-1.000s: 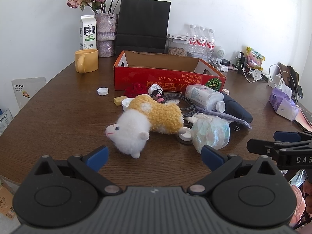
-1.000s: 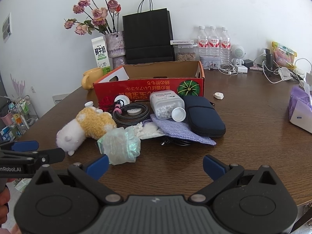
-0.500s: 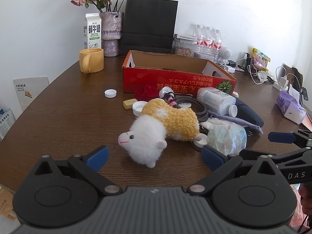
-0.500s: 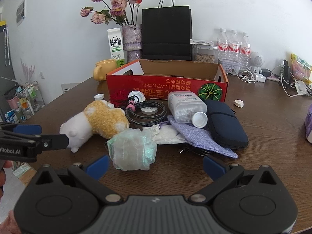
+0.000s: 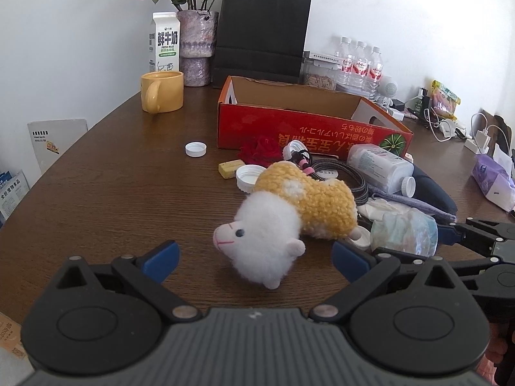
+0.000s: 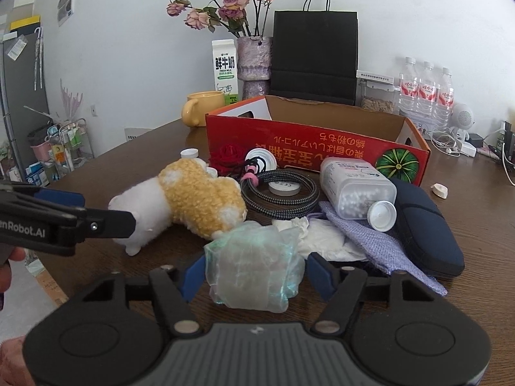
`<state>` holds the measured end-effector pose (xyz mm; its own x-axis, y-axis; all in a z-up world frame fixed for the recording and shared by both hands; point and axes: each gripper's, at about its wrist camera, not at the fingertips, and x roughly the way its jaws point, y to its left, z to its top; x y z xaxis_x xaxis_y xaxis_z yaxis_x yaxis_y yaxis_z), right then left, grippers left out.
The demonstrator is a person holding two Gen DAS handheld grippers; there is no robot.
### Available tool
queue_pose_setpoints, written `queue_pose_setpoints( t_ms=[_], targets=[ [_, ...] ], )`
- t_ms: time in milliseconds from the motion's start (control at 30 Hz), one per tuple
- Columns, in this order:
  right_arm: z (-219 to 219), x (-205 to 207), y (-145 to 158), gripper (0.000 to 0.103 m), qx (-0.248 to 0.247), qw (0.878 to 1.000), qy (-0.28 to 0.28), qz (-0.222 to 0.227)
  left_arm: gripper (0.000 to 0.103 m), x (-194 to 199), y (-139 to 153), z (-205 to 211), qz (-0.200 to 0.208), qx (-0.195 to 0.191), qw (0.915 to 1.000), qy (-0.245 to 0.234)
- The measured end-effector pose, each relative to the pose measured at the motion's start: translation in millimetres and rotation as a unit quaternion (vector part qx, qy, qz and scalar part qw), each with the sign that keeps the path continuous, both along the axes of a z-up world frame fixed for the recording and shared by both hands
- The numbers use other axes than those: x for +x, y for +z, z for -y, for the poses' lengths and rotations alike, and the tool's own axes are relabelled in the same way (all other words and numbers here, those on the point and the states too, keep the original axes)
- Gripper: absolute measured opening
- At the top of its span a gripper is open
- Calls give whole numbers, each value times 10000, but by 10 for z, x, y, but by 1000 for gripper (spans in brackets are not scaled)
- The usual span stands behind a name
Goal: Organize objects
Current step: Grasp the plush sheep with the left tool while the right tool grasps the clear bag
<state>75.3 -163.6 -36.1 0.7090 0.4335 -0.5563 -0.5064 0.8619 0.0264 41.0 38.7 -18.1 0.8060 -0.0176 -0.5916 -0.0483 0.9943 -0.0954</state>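
A plush sheep (image 5: 283, 215) with a white head and yellow body lies on its side on the brown table (image 5: 106, 193). My left gripper (image 5: 254, 257) is open, and the sheep's head sits just ahead of and between its blue fingertips without touching them. A crumpled clear-green plastic bag (image 6: 254, 267) lies at the front of the pile. My right gripper (image 6: 256, 273) is closing on it, both blue pads touching the bag's sides. The open red cardboard box (image 6: 289, 141) stands behind the pile.
In the pile are a coiled cable (image 6: 280, 193), a white pill bottle (image 6: 354, 189), a purple cloth (image 6: 370, 241), a dark blue case (image 6: 425, 225) and a red rose (image 6: 228, 157). A yellow mug (image 5: 162, 91), milk carton (image 5: 164, 41) and black bag (image 5: 260, 32) stand at the back.
Both grippers have moved forward and down toward the pile. The right jaws have narrowed from wide open onto the plastic bag. The sheep's head now sits between the left fingertips.
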Motion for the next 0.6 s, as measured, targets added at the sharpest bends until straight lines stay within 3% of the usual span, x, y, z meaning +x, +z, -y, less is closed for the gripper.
queue_pose_setpoints(
  t_ms=[200,467,600],
  targets=[
    [56,-12,-1,50,210,9998,35,6,103,125,-21,44,79,228,9996,-157],
    [159,-18,25,47,389,9992,-104,76,103,360,-87,90,-91,447,9987,-244],
    [188,-12,25,47,407,9990,-156,74,103,425,-145,82,-167,367,9988,-287]
  ],
)
